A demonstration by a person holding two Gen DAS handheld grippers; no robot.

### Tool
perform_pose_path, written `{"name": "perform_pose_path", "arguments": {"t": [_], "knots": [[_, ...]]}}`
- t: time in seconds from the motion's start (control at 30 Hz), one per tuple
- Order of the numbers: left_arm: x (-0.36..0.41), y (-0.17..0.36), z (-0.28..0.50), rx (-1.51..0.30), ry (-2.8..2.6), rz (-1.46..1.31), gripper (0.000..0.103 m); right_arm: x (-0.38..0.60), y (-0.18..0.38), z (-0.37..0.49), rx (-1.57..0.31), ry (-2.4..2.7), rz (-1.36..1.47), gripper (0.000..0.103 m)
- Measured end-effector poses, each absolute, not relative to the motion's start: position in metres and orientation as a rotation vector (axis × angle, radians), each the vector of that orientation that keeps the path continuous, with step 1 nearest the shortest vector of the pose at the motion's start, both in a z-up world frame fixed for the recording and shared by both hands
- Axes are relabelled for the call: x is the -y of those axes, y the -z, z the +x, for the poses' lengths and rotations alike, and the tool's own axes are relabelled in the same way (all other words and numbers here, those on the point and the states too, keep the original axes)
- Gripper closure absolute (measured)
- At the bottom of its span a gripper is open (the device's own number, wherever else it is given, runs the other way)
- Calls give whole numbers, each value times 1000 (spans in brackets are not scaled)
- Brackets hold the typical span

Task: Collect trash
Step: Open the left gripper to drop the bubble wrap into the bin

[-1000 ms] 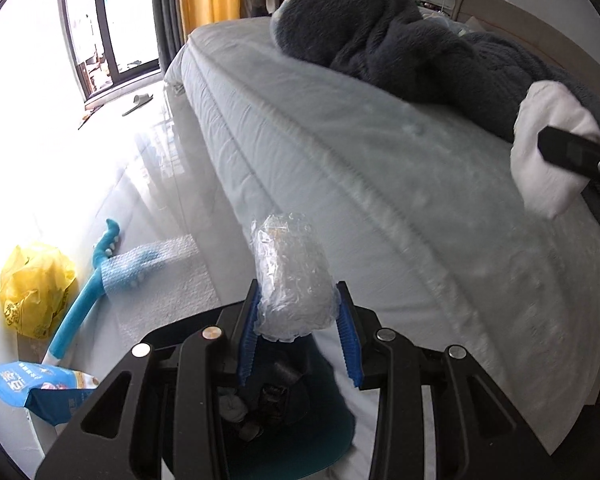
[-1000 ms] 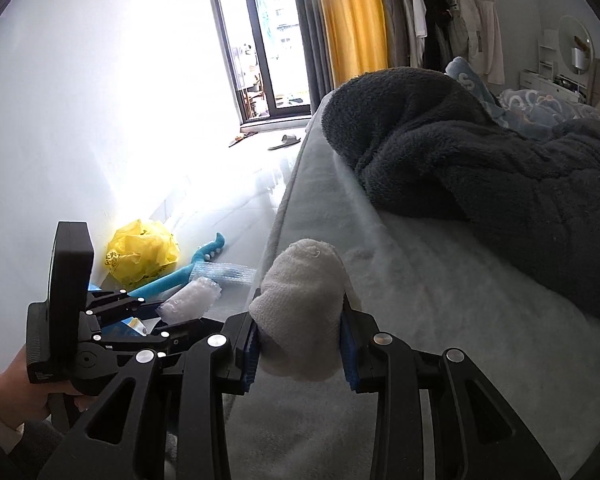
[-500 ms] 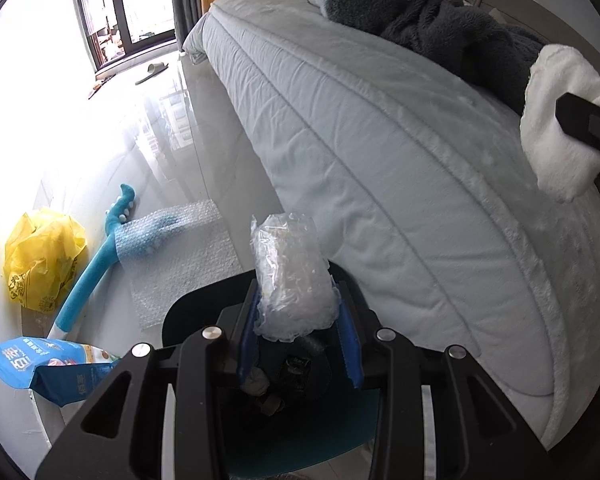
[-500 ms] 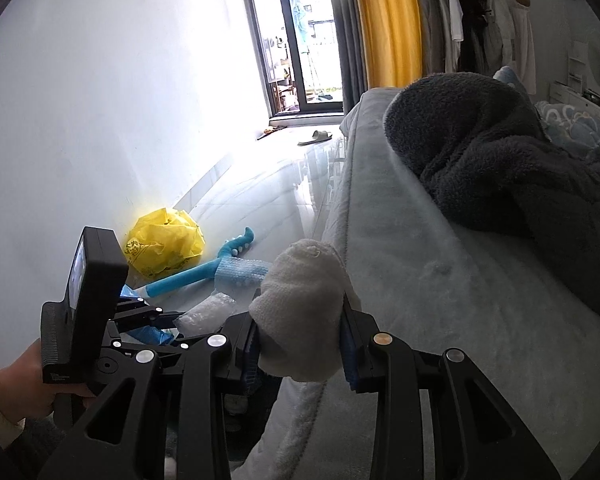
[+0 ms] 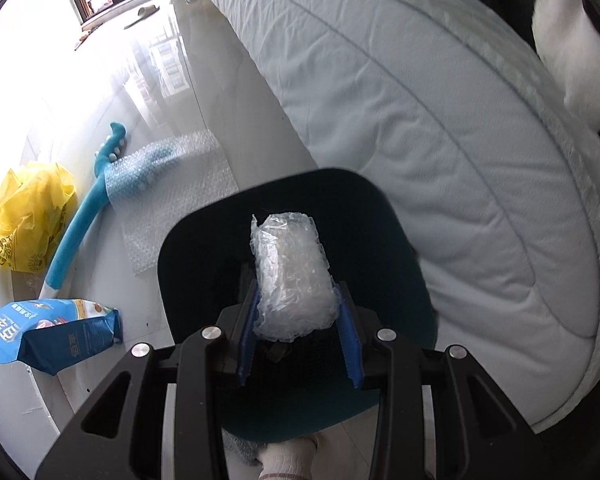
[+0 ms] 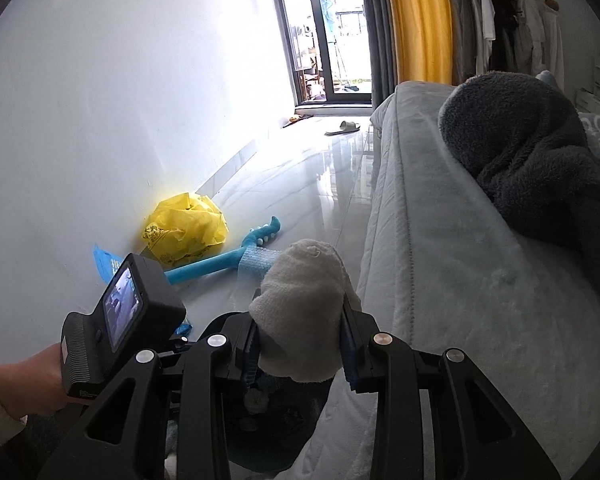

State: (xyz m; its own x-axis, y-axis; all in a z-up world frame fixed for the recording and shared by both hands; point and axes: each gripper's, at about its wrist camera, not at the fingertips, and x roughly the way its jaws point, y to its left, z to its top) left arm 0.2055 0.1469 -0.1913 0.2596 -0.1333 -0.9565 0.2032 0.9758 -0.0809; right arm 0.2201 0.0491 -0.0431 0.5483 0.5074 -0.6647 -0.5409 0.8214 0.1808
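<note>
Blue-padded fingers (image 5: 247, 340) of the left gripper (image 5: 298, 340) clamped on a bubble-wrap wad (image 5: 290, 276) above a dark teal bin (image 5: 396, 264), right gripper (image 6: 300, 354) pinching a white cloth wad (image 6: 304, 312) beside the bed (image 6: 440, 280).

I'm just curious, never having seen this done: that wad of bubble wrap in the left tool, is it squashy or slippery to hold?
The bubble wrap is probably squashy: it bulges over the left tool, whose pads pinch its lower end. It looks light, standing up unsupported above the bin. Its glossy film may be a little slippery, though the crinkles should help.
</note>
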Motion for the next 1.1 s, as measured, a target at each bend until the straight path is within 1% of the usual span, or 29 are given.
{"name": "perform_pose_path", "arguments": {"t": [0.3, 0.4, 0.43, 0.47, 0.57, 0.6, 0.63, 0.77, 1.1], "knots": [[-167, 208, 199, -1371, 204, 54, 64, -72, 50, 222, -782, -643, -43, 69], [-169, 213, 197, -1406, 222, 50, 62, -79, 52, 222, -785, -651, -49, 69], [-170, 216, 196, -1419, 227, 54, 59, -81, 53, 221, -787, -654, -52, 69], [-171, 218, 196, -1426, 226, 56, 51, -83, 54, 221, -790, -655, -53, 69], [-175, 219, 194, -1428, 218, 40, 42, -85, 57, 223, -802, -657, -55, 69], [-179, 217, 194, -1424, 209, 33, 32, -87, 59, 224, -809, -657, -58, 69], [-181, 216, 194, -1419, 201, 26, 26, -89, 61, 224, -817, -657, -61, 69], [-187, 212, 194, -1403, 192, 20, 22, -97, 76, 228, -867, -664, -79, 69], [-216, 183, 199, -1252, 132, -46, 21, -111, 108, 238, -986, -653, -83, 69]]}}
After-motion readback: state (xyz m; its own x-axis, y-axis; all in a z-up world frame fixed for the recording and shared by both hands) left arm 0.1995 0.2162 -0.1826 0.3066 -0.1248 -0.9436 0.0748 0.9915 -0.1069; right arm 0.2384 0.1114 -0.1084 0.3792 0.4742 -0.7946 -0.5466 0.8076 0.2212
